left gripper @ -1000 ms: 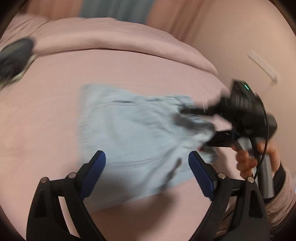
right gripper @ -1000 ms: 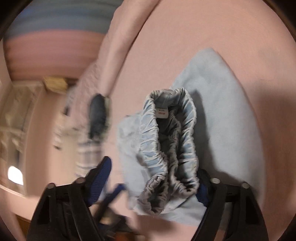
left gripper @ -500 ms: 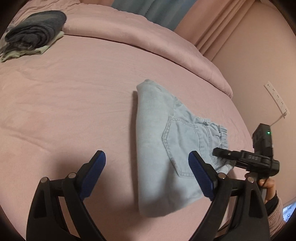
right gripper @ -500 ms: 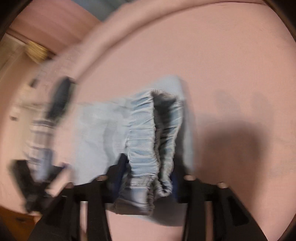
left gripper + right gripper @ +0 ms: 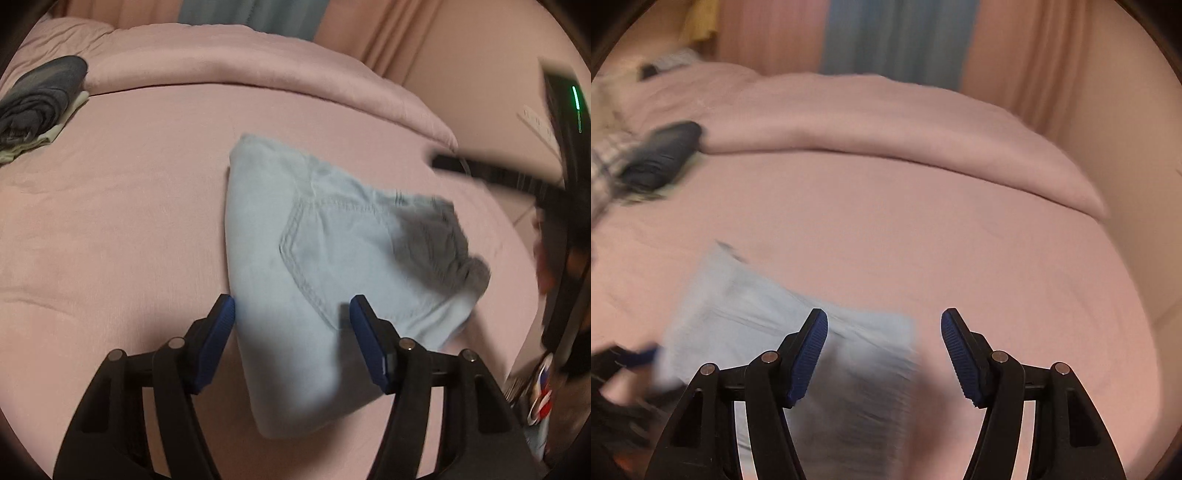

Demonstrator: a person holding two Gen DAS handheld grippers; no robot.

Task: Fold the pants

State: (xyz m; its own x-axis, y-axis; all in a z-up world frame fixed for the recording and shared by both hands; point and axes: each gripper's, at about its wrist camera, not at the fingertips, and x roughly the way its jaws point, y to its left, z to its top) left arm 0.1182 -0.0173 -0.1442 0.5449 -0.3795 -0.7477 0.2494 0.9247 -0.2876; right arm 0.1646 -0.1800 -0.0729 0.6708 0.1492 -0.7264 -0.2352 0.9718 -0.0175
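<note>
The light blue denim pants [image 5: 314,266] lie folded on the pink bed sheet, back pocket up and elastic waistband toward the right. My left gripper [image 5: 291,321] is open and empty, hovering just above their near edge. The right gripper's body [image 5: 554,206] is a blurred black shape at the right edge of the left wrist view, lifted off the cloth. In the right wrist view the pants [image 5: 764,332] show blurred at lower left. My right gripper [image 5: 884,339] is open and empty above the sheet.
A rolled pink duvet [image 5: 236,66] lies across the far side of the bed. A pile of dark folded clothes [image 5: 37,103] sits at the far left; it also shows in the right wrist view [image 5: 657,155]. Curtains and a wall with a socket strip [image 5: 535,122] stand behind.
My right gripper let go of the waistband, opened and lifted away to the right. My left gripper's jaws narrowed somewhat and it moved closer over the pants.
</note>
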